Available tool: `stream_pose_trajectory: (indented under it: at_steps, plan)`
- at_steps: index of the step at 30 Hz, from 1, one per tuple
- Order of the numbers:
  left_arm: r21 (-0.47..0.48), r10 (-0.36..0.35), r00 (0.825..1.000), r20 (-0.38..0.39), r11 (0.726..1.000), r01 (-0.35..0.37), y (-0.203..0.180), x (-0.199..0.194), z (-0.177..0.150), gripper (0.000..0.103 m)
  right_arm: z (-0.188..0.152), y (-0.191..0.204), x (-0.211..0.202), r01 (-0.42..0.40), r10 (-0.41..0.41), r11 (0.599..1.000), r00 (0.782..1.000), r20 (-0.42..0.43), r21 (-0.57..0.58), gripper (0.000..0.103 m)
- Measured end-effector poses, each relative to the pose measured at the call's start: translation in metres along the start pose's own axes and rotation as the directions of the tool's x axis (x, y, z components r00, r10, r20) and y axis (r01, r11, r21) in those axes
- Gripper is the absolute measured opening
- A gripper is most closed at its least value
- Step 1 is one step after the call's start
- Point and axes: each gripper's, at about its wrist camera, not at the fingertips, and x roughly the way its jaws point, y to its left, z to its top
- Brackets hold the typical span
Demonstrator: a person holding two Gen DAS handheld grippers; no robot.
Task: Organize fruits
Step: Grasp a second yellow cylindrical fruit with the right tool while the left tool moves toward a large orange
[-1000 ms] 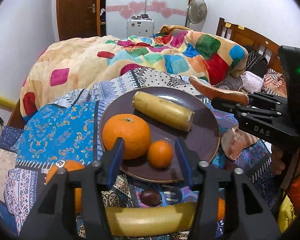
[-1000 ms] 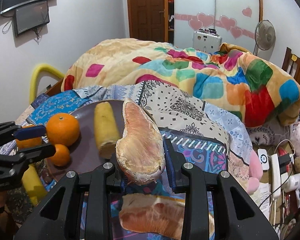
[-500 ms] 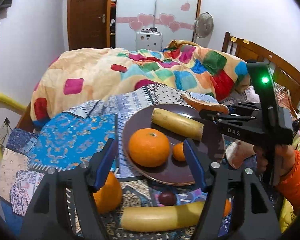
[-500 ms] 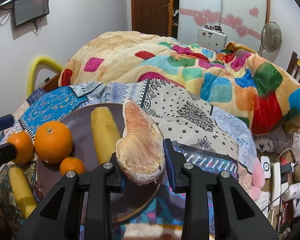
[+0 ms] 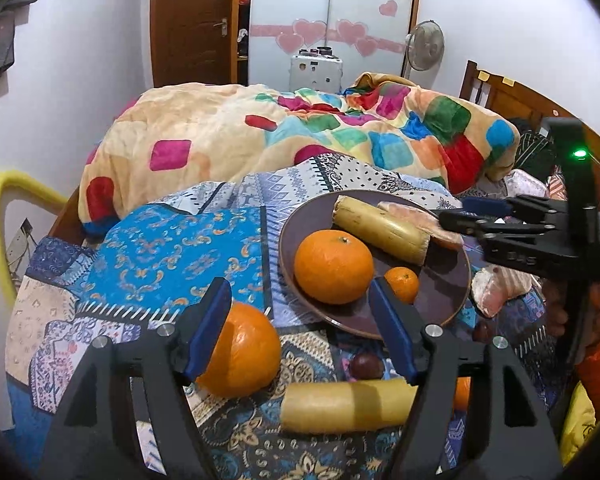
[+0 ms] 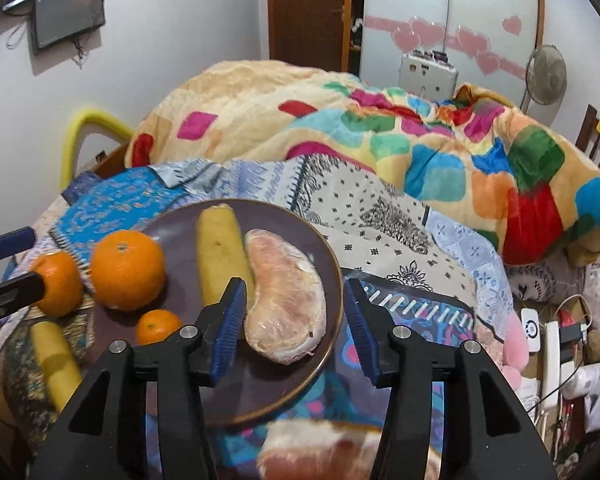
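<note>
Here the fruit sits on a patterned patchwork cloth (image 5: pixel 172 248) spread over the near end of a bed, with a bright quilt (image 5: pixel 300 136) of coloured squares heaped behind it. Beyond that stand a brown door (image 5: pixel 192 20), a white wardrobe with pink hearts (image 5: pixel 332 12) and a fan (image 5: pixel 424 46); a wooden headboard (image 5: pixel 512 100) runs along the right.

The dark plate (image 6: pixel 180 224) lies on the cloth. On it, in the right wrist view, are a large orange (image 6: pixel 127 270), a small orange (image 6: pixel 158 326), a yellow cylinder of fruit (image 6: pixel 222 252) and a pomelo segment (image 6: pixel 288 296). The segment lies flat, its long axis running from the far middle of the plate toward the near rim, curved, touching the yellow piece along its left side. The yellow piece lies roughly parallel to it, long axis pointing away from the camera.

The right tongs (image 6: pixel 294 320) stand wide open with nothing gripped, the segment lying between the two blue pads.

The left tongs (image 5: pixel 300 328) are also spread wide and empty, hovering over the cloth just before the plate. A second large orange (image 5: pixel 240 356) rests off the plate against the inner side of the left pad. Another yellow piece (image 5: pixel 346 406) lies crosswise on the cloth near the camera, with a small dark fruit (image 5: pixel 366 365) just beyond it. Another pomelo piece (image 5: pixel 496 286) lies off the plate to its right.
</note>
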Motion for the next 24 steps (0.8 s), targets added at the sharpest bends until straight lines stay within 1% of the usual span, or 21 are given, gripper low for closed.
stream_pose_trajectory:
  at_steps: [2, 5, 7, 12, 17, 20, 24]
  plan:
    - [0.0, 0.009, 1.0, 0.003, 1.0, -0.009, 0.002, -0.007, -0.003, 0.072, 0.0, 0.005, -0.013, -0.001, 0.001, 1.0, 1.0, 0.025, -0.015, 0.047]
    - [-0.002, 0.026, 1.0, 0.006, 1.0, -0.026, 0.006, -0.019, -0.009, 0.079, -0.003, 0.015, -0.033, -0.014, 0.016, 0.999, 0.998, 0.053, -0.032, 0.049]
    - [-0.005, 0.045, 0.999, 0.014, 0.999, -0.044, 0.01, -0.029, -0.013, 0.083, -0.004, 0.023, -0.043, -0.026, 0.029, 0.999, 0.997, 0.07, -0.04, 0.056]
    - [-0.017, 0.075, 0.997, 0.009, 0.997, -0.075, 0.025, -0.05, -0.029, 0.085, -0.011, 0.047, -0.06, -0.069, 0.075, 0.995, 0.992, 0.097, -0.067, 0.056]
    - [-0.03, 0.099, 0.995, -0.011, 0.995, -0.099, 0.04, -0.064, -0.049, 0.088, -0.02, 0.078, -0.061, -0.134, 0.143, 0.984, 0.987, 0.071, -0.119, 0.057]
    - [-0.039, 0.102, 0.994, -0.034, 0.994, -0.104, 0.05, -0.066, -0.063, 0.088, -0.028, 0.097, -0.053, -0.167, 0.174, 0.974, 0.984, 0.037, -0.154, 0.057]
    - [-0.048, 0.099, 0.993, -0.065, 0.994, -0.102, 0.058, -0.066, -0.08, 0.088, -0.038, 0.123, -0.034, -0.207, 0.203, 0.958, 0.978, -0.036, -0.198, 0.056]
